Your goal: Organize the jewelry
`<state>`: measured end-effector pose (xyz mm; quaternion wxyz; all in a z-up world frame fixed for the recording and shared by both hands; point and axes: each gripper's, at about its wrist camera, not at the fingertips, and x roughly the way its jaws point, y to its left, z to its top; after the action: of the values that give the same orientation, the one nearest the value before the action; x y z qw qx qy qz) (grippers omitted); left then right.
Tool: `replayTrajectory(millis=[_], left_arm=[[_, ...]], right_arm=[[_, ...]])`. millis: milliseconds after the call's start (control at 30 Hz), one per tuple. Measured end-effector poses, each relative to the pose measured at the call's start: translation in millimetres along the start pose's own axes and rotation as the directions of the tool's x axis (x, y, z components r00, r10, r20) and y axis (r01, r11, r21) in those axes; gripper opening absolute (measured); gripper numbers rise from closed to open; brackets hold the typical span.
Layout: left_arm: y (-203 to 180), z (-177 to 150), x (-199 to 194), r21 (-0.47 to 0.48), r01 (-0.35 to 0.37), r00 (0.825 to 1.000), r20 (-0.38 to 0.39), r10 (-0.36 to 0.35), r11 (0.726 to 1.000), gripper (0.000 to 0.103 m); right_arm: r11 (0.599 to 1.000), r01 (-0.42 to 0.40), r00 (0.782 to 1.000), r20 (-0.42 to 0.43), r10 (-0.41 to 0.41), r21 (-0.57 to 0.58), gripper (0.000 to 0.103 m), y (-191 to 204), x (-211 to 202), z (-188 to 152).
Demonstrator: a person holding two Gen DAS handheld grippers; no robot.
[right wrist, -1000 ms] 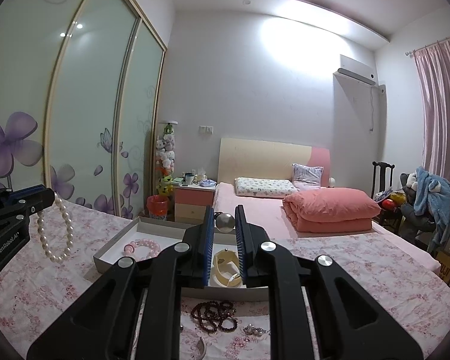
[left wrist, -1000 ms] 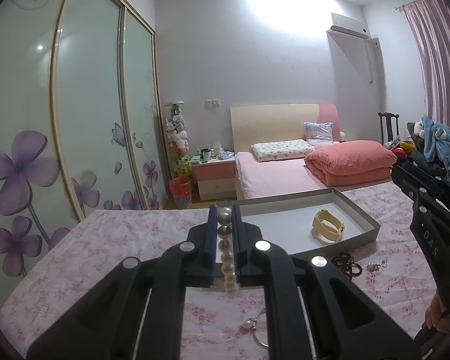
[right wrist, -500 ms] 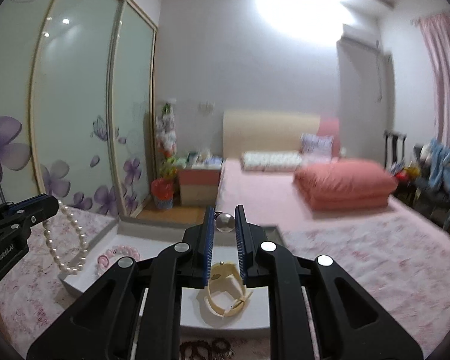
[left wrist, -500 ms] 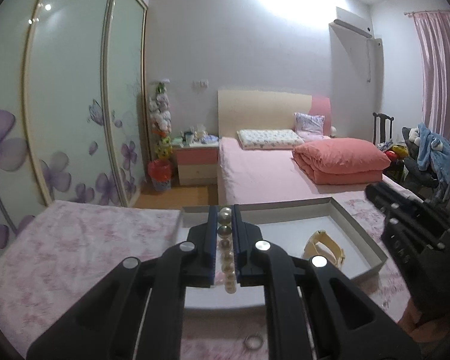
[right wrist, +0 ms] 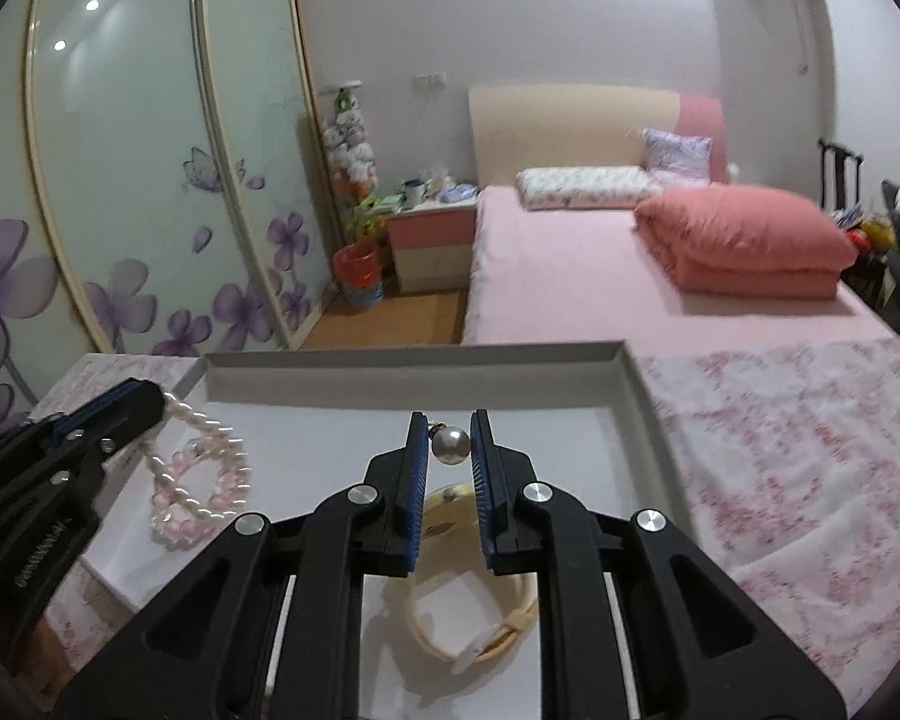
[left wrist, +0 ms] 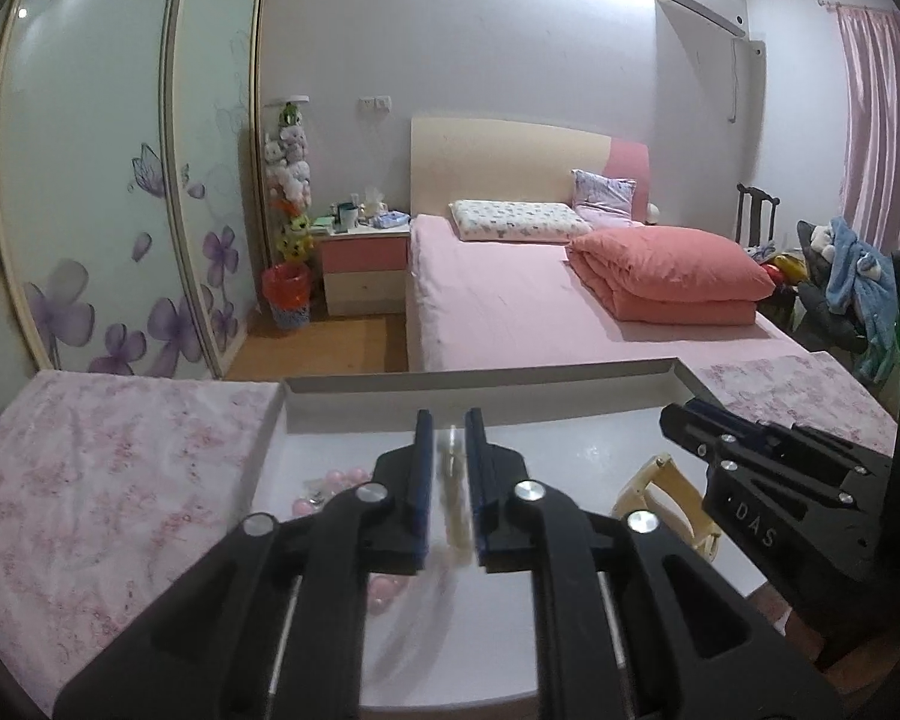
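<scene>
A shallow grey tray [left wrist: 480,375] [right wrist: 414,354] lies on the floral cloth below both grippers. My left gripper [left wrist: 450,474] [right wrist: 150,399] hangs over the tray's left part and its jaws are opening. The white pearl necklace [left wrist: 453,480] [right wrist: 210,426] is a blur in the gap between the jaws, trailing down onto a pink bead bracelet [left wrist: 336,477] [right wrist: 177,525] on the tray floor. My right gripper [right wrist: 449,438] [left wrist: 681,417] is shut on a grey pearl earring [right wrist: 451,445] above a cream strap bracelet [right wrist: 510,612] [left wrist: 654,480] in the tray.
Pink floral cloth [right wrist: 780,450] covers the table around the tray. Beyond the table's far edge are a pink bed [left wrist: 540,300], a bedside cabinet [left wrist: 363,267] and a red bin [left wrist: 287,294]. Sliding wardrobe doors [left wrist: 120,180] run along the left.
Both grippers came forward and lower, over the tray. The left gripper's jaws parted and the pearl necklace slips down between them. The right gripper still clamps the pearl earring.
</scene>
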<state>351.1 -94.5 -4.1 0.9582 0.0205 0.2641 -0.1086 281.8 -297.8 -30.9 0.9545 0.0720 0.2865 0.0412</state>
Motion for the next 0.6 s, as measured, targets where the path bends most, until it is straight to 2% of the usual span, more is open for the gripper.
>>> replayTrajectory(millis=[33,67,133,400,500,600], left_arm=[[3.4,0.4,-1.5,-0.002,0.001,1.0,0.002,-0.001,1.0,0.034],[8.1,0.9,-3.8,-0.008,0.001,1.0,0.008,-0.001,1.0,0.037],[15.0,1.5,-11.7,-0.019,0.0,1.0,0.015,0.001,1.0,0.038],[64.3,-16.9,-72.8,-0.039,-0.015,1.0,0.012,0.015,0.999,0.047],[75.9,-40.7,-93.6,-0.04,0.023,0.999,-0.036,-0.024,0.999,0.049],[77.3,-65.3,-106.8,-0.023,0.086,0.991,-0.099,-0.088,0.996,0.049]], right_arm=[[1.0,-0.001,1.0,0.004,0.001,0.0,0.018,-1.0,-3.1,-0.7],[1.0,-0.003,1.0,0.01,0.003,0.007,0.024,-3.7,-8.6,-1.2],[0.999,-0.008,1.0,0.025,0.007,0.031,0.028,-9.6,-22.2,-3.4],[0.998,-0.041,0.994,0.1,0.035,0.055,0.031,-19.6,-86.3,-10.8],[0.997,-0.046,0.993,0.107,0.04,0.055,0.031,-17.7,-107.9,-19.1],[0.997,-0.039,0.994,0.104,0.033,0.061,0.031,-18.9,-125.8,-30.9]])
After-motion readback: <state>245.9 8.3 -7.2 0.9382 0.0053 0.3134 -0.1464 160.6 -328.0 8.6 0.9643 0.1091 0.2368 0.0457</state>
